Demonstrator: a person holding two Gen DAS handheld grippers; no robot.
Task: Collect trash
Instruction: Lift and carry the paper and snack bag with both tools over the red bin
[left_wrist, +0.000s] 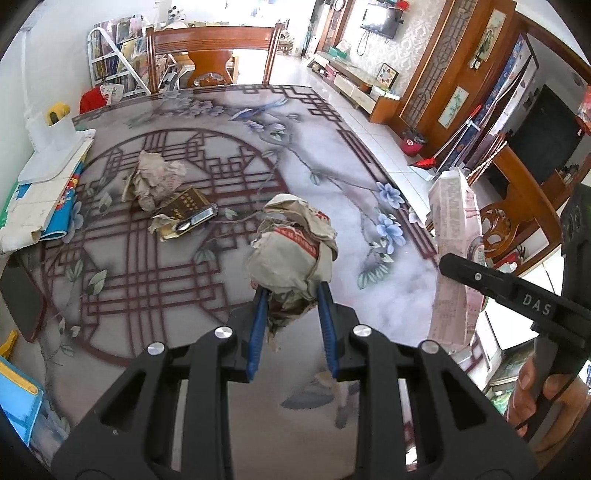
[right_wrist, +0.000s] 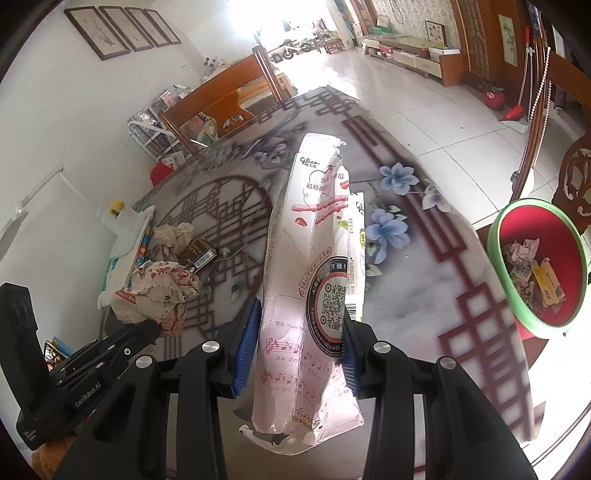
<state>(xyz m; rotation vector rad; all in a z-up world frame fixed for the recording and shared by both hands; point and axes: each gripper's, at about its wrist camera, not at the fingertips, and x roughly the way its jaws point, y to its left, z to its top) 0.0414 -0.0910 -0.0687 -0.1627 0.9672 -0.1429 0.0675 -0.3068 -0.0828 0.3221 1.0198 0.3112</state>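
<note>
Hanging past the table edge (right_wrist: 476, 229), bin (right_wrist: 496, 258) stands beside open floor (right_wrist: 424, 110).

The crumpled paper wad (left_wrist: 291, 251) is hiding its lower end between the blue pads (left_wrist: 258, 332), and the snack box (right_wrist: 314, 295) is covering part of the surface (right_wrist: 424, 258) behind it. The bin (right_wrist: 535, 266) is running off toward the right edge, its contents too jumbled to tell piece by piece. A hand (left_wrist: 535, 391) is showing only as fingers at the rim. The small dark packet (left_wrist: 184, 214) is carrying print too small to read, and the far chair (left_wrist: 214, 55) is standing partly behind the surface's far edge
</note>
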